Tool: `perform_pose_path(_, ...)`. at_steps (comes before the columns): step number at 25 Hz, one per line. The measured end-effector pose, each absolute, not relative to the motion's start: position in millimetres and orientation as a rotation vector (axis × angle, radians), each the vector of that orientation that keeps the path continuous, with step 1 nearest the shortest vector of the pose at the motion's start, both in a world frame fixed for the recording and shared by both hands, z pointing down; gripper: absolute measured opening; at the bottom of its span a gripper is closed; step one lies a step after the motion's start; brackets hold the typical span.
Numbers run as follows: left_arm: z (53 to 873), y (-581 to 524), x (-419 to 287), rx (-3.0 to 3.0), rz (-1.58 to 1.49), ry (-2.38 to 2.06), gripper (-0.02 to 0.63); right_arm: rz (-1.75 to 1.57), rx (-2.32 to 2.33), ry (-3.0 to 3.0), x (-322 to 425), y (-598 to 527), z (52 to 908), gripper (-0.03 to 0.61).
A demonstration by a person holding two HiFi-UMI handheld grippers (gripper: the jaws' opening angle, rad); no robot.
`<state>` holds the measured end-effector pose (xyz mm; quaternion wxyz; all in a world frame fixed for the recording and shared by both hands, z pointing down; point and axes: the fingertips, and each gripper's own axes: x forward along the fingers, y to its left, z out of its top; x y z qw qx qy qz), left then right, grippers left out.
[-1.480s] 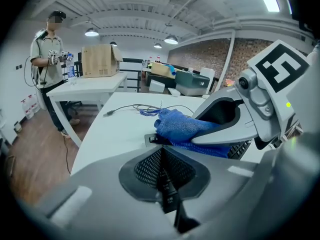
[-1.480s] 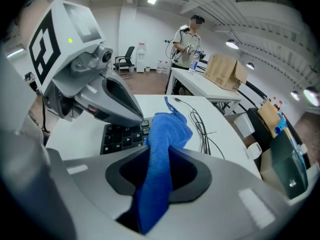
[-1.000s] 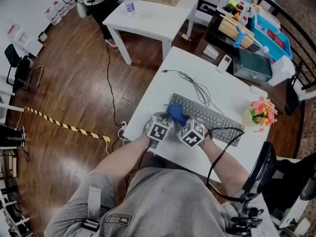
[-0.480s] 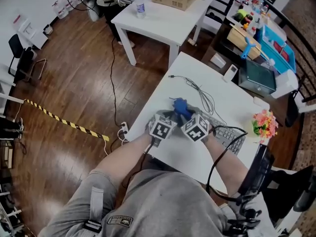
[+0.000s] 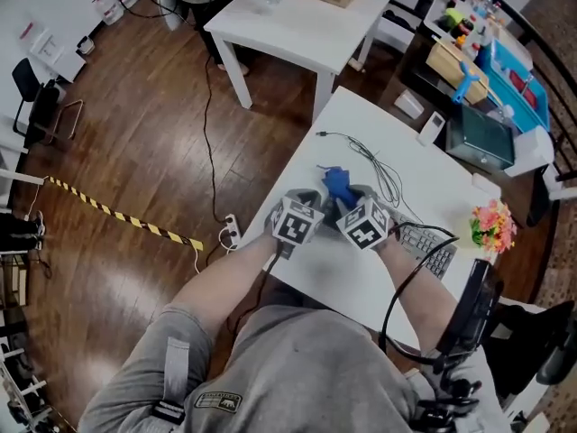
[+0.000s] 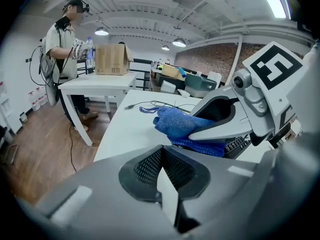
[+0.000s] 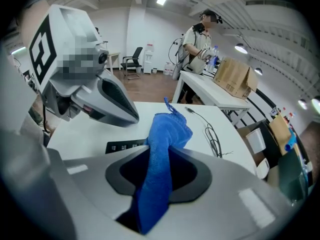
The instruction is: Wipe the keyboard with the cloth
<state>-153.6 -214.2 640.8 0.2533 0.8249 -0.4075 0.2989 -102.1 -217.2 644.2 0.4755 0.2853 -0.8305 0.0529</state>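
Plainly, the wiping step was judged to be in hand. At the left of the head view, the left gripper [image 5: 309,204] was held just beside the cloth [image 5: 335,185]. Its jaws were seen pressed together in its own view, with nothing between them. The blue cloth was pinched by a fold in the right gripper [image 5: 350,201], whose jaws were closed on it. The loose end was bunched ahead of the jaws, low over the white table [image 5: 406,147]. A thin cable [image 5: 368,156] was trailed across the table beyond the cloth.

To the right, only the far end of the keyboard [image 5: 431,249] was left in sight; the rest was covered by the two grippers. In the right gripper view a dark strip of keys was seen just beside the cloth, so the cloth was taken to be at the keyboard's left end.

For the next move, the cloth would need to be kept pressed onto the keys and drawn along the rows toward the uncovered right end. The grip should not be loosened, and the empty left gripper could be used to steady the keyboard.
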Motion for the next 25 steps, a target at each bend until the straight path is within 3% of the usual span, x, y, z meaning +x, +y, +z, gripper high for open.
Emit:
perform_pose_path(13,655,-142,-146,2.326,0.927,-0.929,-0.006,0.175,0.736,-2.026,-121,-127,652,0.112)
perform_pose_path(19,648,-108,-96,2.394,0.948,-0.852,-0.006,0.220,0.856,-1.994,-66,-93,645,0.112)
perform_pose_path(25,645,-51,-7,2.471,0.979,-0.705,-0.006,0.385,1.025,-1.900,35,-21,658,0.112)
